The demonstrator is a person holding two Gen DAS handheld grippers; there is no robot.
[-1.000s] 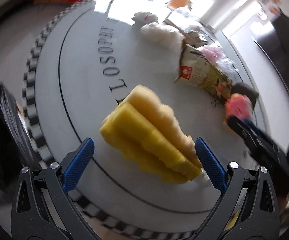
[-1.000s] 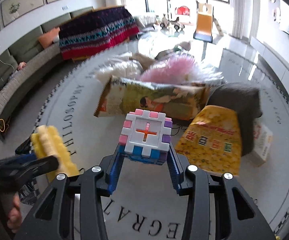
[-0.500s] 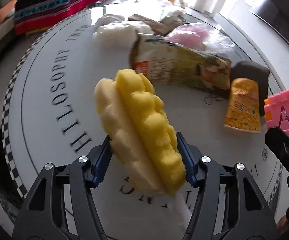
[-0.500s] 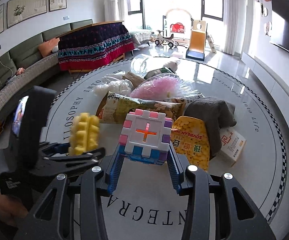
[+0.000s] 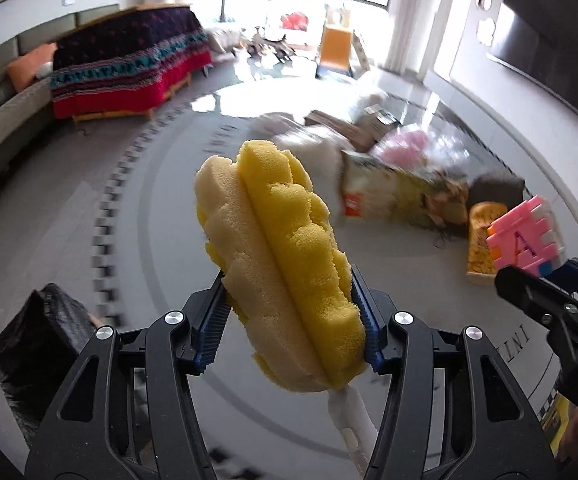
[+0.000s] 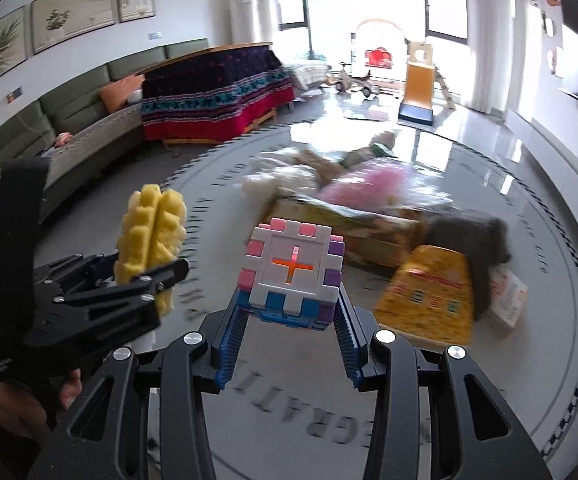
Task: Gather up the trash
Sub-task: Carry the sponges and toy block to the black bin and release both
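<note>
A yellow and cream sponge point(image 5: 277, 232) with a white handle sits upright between the blue pads of my left gripper point(image 5: 289, 312). The jaws are closing and the pads press its sides; it hangs clear of the floor. In the right wrist view the same sponge point(image 6: 149, 232) and left gripper point(image 6: 129, 276) show at the left, held by a hand. My right gripper point(image 6: 291, 320) is shut on a pink, white and blue foam puzzle cube point(image 6: 293, 264), lifted above the floor. That cube point(image 5: 521, 236) also appears at the right of the left wrist view.
A heap of trash lies on the round lettered floor: a long snack bag point(image 5: 401, 196), a yellow packet point(image 6: 429, 296), a grey cloth point(image 6: 469, 232), pink plastic point(image 6: 373, 184), a small white box point(image 6: 505, 296). A black bag point(image 5: 37, 336) stands left. A cloth-covered table point(image 6: 217, 92) is behind.
The left gripper's jaws closed from wide open onto the sponge and lifted it off the floor, rolling it upright. The right gripper rose a little with the cube.
</note>
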